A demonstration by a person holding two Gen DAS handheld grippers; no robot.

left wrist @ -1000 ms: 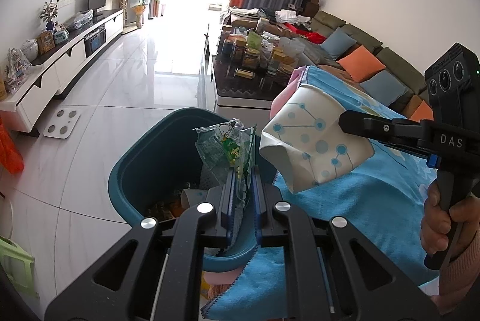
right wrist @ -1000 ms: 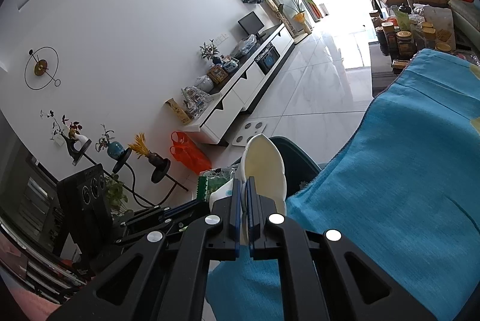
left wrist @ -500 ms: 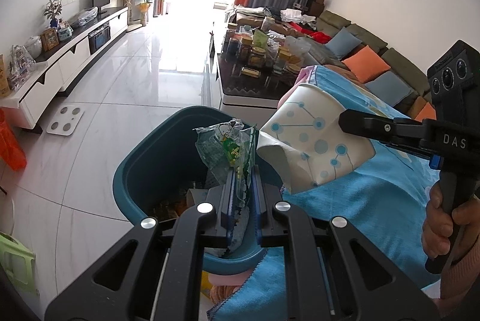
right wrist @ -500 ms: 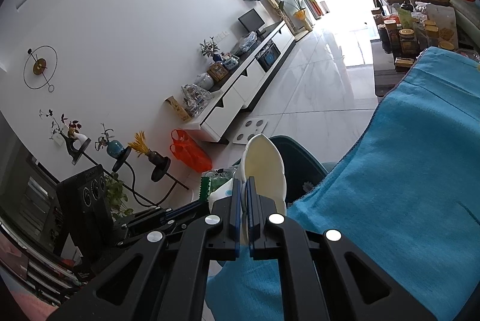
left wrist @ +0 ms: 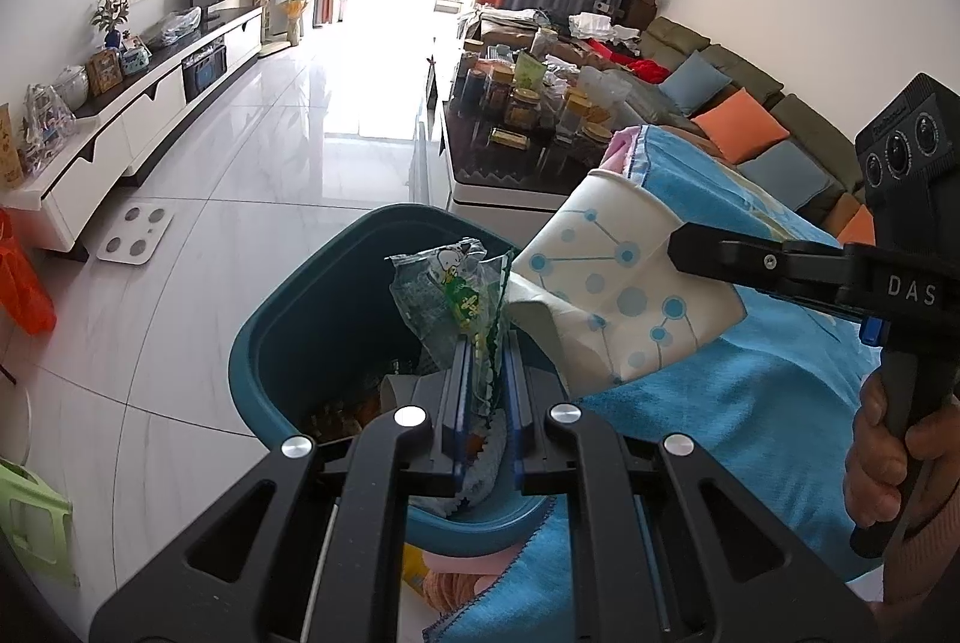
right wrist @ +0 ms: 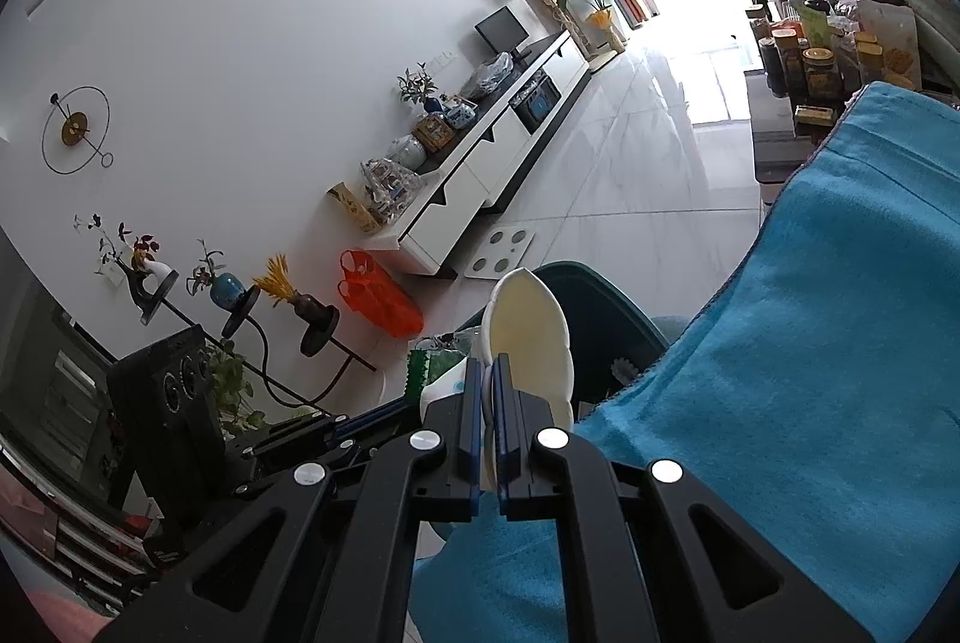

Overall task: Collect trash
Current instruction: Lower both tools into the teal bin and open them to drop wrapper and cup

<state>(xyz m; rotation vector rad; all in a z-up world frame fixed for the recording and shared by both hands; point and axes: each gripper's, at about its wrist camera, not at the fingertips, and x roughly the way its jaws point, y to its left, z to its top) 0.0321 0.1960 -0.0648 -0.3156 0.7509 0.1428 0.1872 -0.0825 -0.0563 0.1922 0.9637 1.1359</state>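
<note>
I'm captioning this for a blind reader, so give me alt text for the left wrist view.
The left hand-held gripper pinches a green wrapper over a teal bin. Beside it, the right hand-held gripper holds a crushed paper cup above a blue cloth.

A teal trash bin stands on the glossy white tile floor beside a blue-toweled surface, possibly a counter; a white bathroom scale lies nearby.
</note>
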